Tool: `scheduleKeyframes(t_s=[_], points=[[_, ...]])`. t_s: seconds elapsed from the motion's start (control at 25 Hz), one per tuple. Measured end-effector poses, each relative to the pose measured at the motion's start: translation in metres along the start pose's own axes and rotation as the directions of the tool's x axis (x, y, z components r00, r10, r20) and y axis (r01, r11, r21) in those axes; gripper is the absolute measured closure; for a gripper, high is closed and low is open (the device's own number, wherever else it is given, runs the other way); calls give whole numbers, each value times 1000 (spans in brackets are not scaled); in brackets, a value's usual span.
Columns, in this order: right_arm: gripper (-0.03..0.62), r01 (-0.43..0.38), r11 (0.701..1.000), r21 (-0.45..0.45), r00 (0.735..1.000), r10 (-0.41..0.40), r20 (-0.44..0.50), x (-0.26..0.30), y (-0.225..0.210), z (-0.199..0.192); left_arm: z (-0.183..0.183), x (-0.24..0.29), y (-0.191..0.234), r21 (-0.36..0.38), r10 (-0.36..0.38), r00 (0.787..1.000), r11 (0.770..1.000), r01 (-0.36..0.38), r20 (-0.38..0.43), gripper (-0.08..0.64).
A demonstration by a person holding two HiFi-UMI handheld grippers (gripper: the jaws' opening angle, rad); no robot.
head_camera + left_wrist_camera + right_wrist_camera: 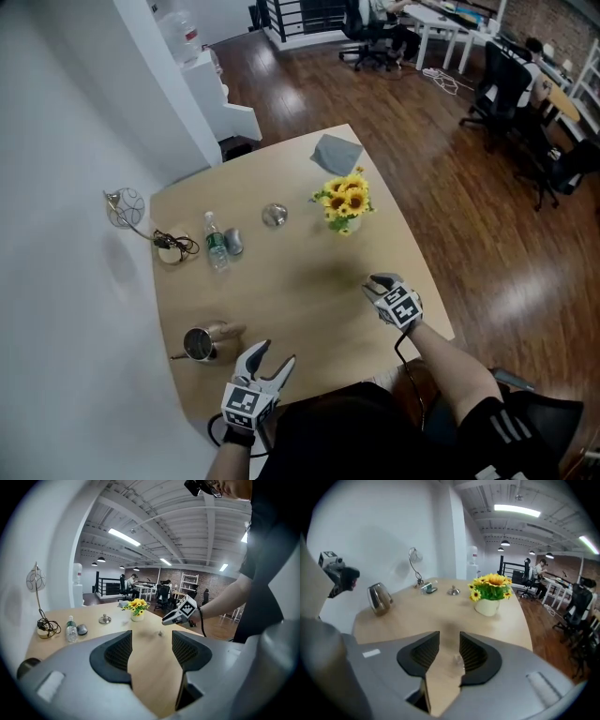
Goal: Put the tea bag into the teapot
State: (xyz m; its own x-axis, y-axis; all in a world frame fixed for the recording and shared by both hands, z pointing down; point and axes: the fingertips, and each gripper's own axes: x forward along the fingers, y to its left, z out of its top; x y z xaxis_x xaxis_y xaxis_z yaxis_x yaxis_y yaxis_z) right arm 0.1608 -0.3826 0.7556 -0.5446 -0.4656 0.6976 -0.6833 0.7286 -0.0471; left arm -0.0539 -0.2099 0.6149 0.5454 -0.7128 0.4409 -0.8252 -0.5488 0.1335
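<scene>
The steel teapot stands lidless near the table's front left corner; it also shows in the right gripper view as the teapot. Just right of it, my left gripper is open with nothing between its fingers. My right gripper rests low over the table's right side, open. A small pale tea bag lies on the wood between its jaws, close to the right-hand finger, and the pads do not press on it. From the left gripper view the tea bag is a speck under the right gripper.
The teapot's lid lies mid-table. A sunflower pot, a water bottle, a mouse, a desk lamp and a grey cloth sit toward the far side. The table's edge runs just right of my right gripper.
</scene>
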Motion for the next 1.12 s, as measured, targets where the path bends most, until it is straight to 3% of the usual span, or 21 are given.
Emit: scheduleKeyframes(t_s=[0.16, 0.44, 0.64, 0.72, 0.92, 1.12], points=[[446, 68, 996, -65, 991, -76, -114, 24, -19, -31, -1, 4, 5, -3, 7, 1000, 1000, -7, -11, 298], [458, 95, 995, 20, 977, -90, -194, 41, -36, -55, -6, -1, 7, -13, 24, 999, 1000, -25, -28, 298], [544, 106, 994, 31, 969, -96, -229, 47, -36, -60, -8, -12, 16, -18, 46, 999, 999, -46, -28, 298], [581, 111, 993, 28, 968, -102, -227, 46, -35, -57, -9, -15, 19, -20, 50, 998, 999, -51, -26, 298], [583, 127, 992, 6, 970, -123, -210, 45, -31, -40, -10, -25, 32, -23, 66, 998, 998, -66, -5, 298], [583, 89, 995, -37, 990, -93, -110, 43, -5, 20, -7, -43, 49, -23, 98, 995, 995, -97, 35, 298]])
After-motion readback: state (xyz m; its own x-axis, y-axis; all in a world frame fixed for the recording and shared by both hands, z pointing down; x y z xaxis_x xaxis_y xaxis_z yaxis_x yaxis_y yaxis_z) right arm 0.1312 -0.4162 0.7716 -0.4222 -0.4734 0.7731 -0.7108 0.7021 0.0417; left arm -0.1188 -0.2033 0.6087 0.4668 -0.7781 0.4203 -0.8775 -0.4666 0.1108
